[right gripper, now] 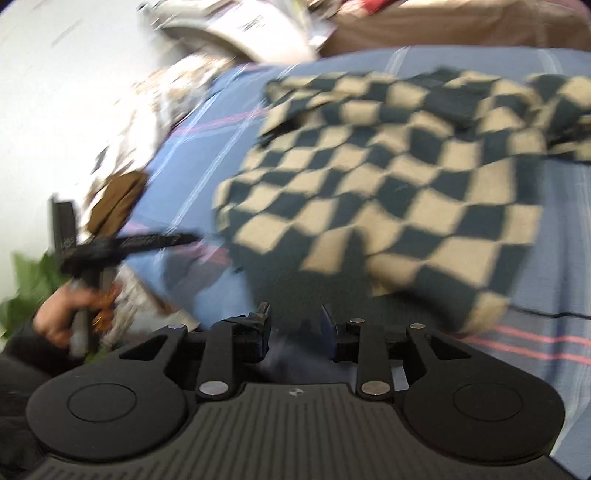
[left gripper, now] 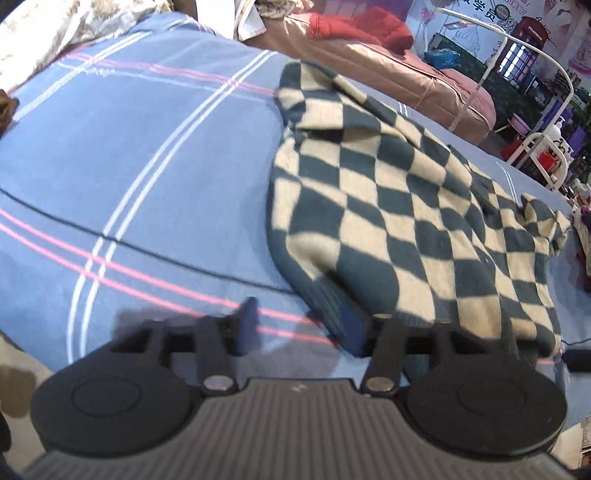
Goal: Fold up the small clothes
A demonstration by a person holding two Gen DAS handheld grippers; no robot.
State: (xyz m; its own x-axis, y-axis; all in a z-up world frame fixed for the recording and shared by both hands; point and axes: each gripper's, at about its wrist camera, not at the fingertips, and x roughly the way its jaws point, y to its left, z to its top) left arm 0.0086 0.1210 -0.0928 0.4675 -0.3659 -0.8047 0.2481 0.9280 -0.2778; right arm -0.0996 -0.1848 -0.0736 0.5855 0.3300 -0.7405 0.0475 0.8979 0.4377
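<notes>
From my left wrist, the checkered sweater [left gripper: 413, 206] lies spread on the bed [left gripper: 147, 155], which has a blue sheet with pink and white stripes. My left gripper [left gripper: 303, 321] stands at the near edge of the sweater. Its fingers are apart, about half wide, and nothing is pressed between them. The left finger [left gripper: 249, 314] is over bare sheet beside the sweater; the right finger sits at the dark ribbed hem, and I cannot tell if it touches it. Behind the sweater, on another bed, there is a red garment [left gripper: 362, 29].

From my right wrist, the picture is blurred. The same sweater [right gripper: 388, 184] fills the middle, and it lies on the blue sheet. My right gripper [right gripper: 295, 325] is at the near dark edge of the sweater, with its fingers a moderate gap apart and empty. To the left of the sweater I see my left hand [right gripper: 62, 317], and it holds the handle of the other gripper [right gripper: 122, 243].
</notes>
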